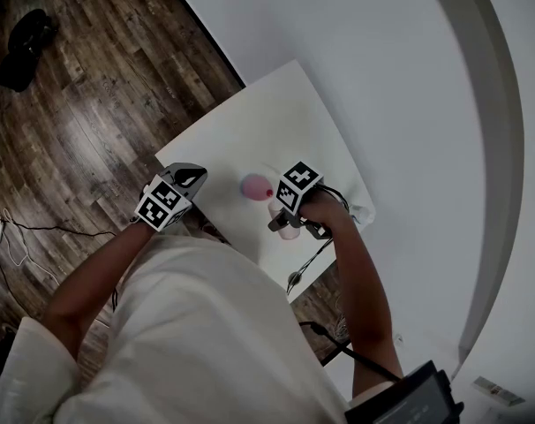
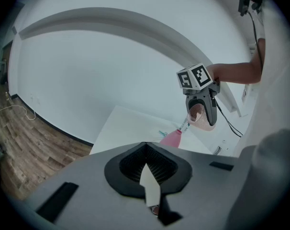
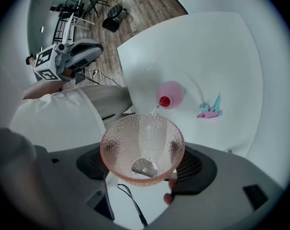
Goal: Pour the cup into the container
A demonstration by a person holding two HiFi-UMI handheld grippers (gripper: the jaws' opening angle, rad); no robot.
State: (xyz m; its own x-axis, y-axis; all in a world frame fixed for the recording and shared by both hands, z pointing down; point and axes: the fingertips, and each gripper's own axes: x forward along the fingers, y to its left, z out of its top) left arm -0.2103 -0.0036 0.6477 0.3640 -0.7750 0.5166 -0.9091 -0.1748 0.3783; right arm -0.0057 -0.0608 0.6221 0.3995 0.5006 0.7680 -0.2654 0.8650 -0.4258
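Pouring stage. The right gripper (image 3: 144, 169) is clamping the dimpled pink cup (image 3: 142, 145) at lower centre and tipping its lip up-frame toward the pink container (image 3: 172, 94), which is standing on the white table (image 3: 221, 56) just above the rim. A thin stream (image 3: 156, 110) is reaching the container's red mouth. The left gripper (image 2: 149, 183) is hovering well apart (jaws pressed together, empty). No legible writing is showing, only the cubes' square markers (image 2: 195, 76).

Pale pink dimpled cup (image 3: 142, 150), pink container (image 3: 171, 94) with a red mouth, plain white desk (image 3: 207, 47), dark brown wood-grain floor (image 1: 73, 87)
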